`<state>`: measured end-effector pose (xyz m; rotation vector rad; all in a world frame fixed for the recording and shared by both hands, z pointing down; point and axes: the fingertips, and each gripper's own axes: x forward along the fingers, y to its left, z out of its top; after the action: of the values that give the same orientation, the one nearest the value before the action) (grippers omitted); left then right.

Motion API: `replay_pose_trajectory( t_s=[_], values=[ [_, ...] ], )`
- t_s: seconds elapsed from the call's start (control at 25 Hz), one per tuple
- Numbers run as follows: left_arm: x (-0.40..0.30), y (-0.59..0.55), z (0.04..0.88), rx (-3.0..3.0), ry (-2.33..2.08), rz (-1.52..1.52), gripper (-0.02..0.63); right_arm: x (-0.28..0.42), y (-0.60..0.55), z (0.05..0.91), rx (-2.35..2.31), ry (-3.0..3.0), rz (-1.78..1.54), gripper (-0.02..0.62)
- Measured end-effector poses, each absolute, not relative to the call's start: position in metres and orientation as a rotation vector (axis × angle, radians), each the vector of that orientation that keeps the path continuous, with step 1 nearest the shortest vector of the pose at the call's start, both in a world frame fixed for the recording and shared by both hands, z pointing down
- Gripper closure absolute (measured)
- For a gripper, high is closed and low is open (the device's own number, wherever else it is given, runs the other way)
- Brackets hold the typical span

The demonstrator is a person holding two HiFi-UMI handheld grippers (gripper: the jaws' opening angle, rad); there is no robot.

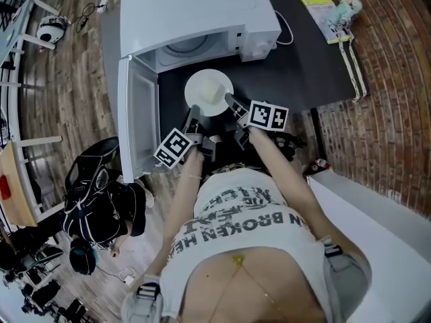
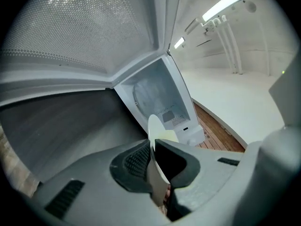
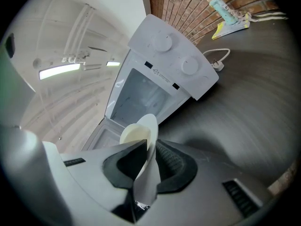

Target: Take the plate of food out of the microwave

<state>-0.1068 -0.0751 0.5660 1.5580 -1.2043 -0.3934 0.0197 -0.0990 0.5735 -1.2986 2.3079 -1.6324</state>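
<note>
Holding the plate level, just outside the open microwave.
Microwave (image 1: 195, 12) stands on the dark table (image 1: 303, 59), door (image 1: 131, 113) wide open to the left. The plate (image 1: 209, 91) is round with no long axis, face up with pale food (image 1: 214, 94) on it, in front of the cavity mouth. Left gripper (image 1: 193, 111) and right gripper (image 1: 231, 101) each have jaws narrowed onto its near rim, pads pressing both faces.
</note>
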Motion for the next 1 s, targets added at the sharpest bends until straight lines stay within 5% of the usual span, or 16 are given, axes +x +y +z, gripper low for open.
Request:
replay_pose_trajectory(
  t_s=[1.0],
  values=[
    [-0.059, -0.045, 0.563, 1.473, -1.338, -0.482, 0.569, 0.062, -0.088, 0.571, -1.146, 2.465, -1.678, 0.537]
  ],
)
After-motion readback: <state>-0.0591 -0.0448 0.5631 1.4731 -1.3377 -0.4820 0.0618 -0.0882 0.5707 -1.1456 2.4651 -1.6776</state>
